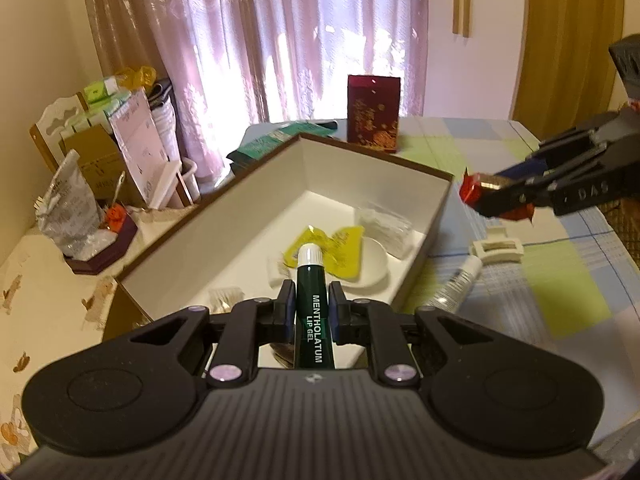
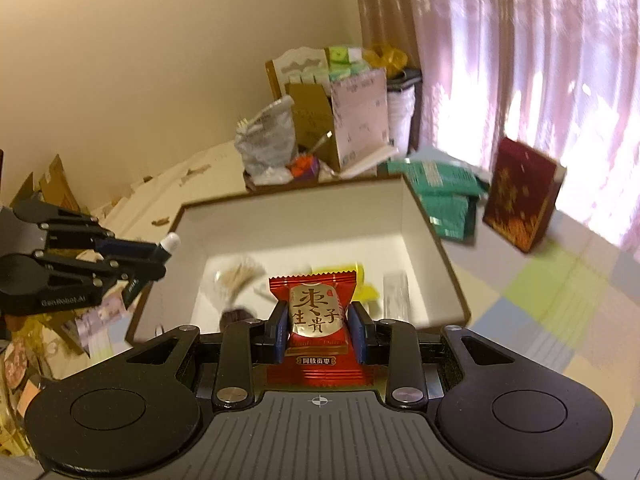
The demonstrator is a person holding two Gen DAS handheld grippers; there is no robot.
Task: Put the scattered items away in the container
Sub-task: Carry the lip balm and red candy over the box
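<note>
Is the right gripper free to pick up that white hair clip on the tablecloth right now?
Probably not yet: the right gripper is shut on a red candy packet. Nothing covers the hair clip.

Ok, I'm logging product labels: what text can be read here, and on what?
"MENTHOLATUM LIP GEL": green tube in left gripper.
"GenRobot.AI": left gripper, right wrist view.
"DAS": right gripper.
Chinese characters: red candy packet.
Maroon box, white tube: print unreadable.

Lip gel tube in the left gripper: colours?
Dark green lip gel tube with white lettering and a white cap; clearest in the left wrist view.
</note>
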